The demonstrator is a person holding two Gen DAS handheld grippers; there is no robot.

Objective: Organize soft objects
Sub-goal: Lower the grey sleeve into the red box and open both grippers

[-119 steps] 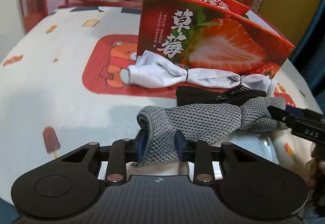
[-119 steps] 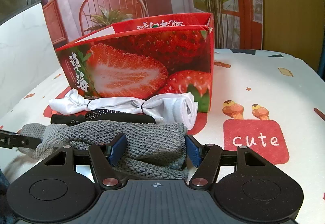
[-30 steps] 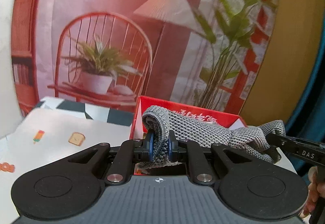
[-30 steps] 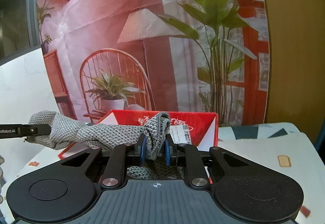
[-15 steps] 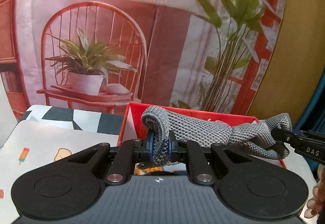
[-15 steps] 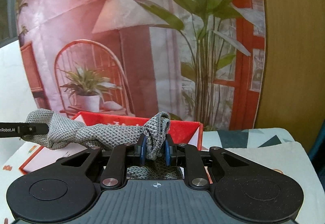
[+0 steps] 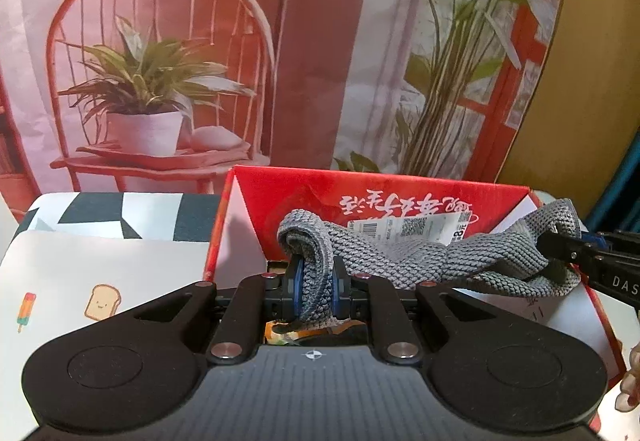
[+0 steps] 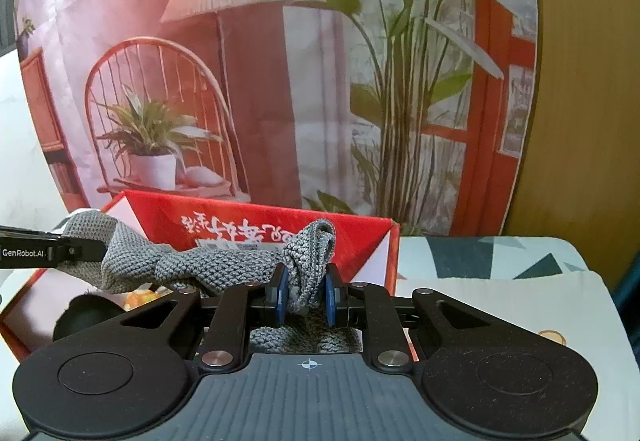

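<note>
1. Left tool point(image 7: 314, 291) is clamped on one bunched end of the grey knit cloth point(image 7: 420, 261); right tool point(image 8: 306, 299) pinches the other end.
2. The cloth hangs stretched between the two tools, sagging mid-span, over the open red box point(image 7: 304, 193). Judgement: the two-point hold keeps the limp fabric from trailing over the box rim.
3. Beyond the left tool stands the box's far wall; the near rim lies below it.
4. Judgement: room exists to lower; dark item point(image 8: 86, 315) inside occupies the space under the left tool.
5. Patterned bench point(image 7: 100, 273) lies leftward.
</note>
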